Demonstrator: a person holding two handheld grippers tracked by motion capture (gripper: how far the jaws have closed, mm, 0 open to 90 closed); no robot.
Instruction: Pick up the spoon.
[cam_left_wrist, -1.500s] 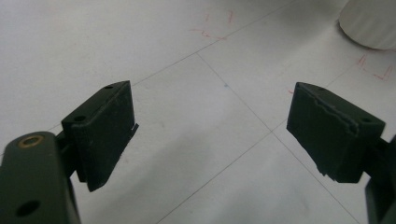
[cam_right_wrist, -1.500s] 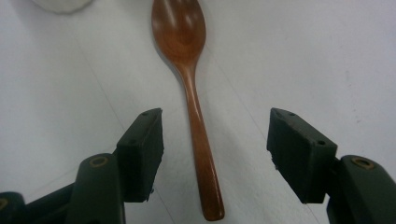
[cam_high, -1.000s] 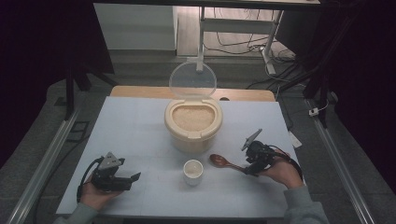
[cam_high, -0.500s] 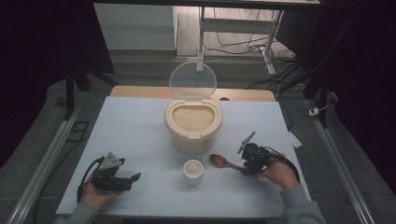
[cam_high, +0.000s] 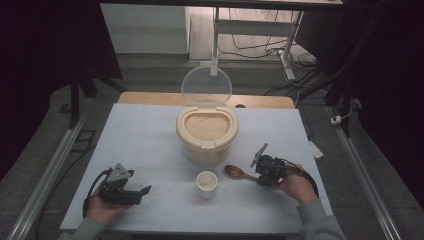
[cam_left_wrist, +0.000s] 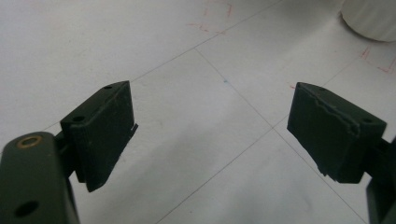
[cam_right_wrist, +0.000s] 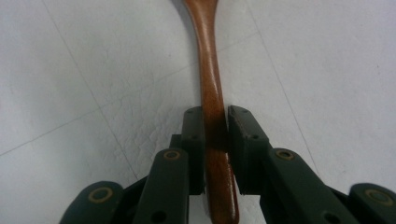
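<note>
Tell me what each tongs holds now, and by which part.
The right tongs, whose jaws have just been closing, grip the spoon by its handle, at mid-length. The left tongs are open and hold nothing.

Both hand-held grippers are black, blocky tools. The left hand-held gripper (cam_high: 142, 191) carries a grey three-cornered plate on top and trails a black cable that loops at its left; the right hand-held gripper (cam_high: 256, 172) bears a like grey plate, its cable curving round at the near right. Close up, the jaws are matt black links with brass-ringed pivot holes, ending in thick rectangular pads (cam_left_wrist: 100, 133) with small screw holes; one pad's edge looks chipped. Grey sleeves cover both forearms.
</note>
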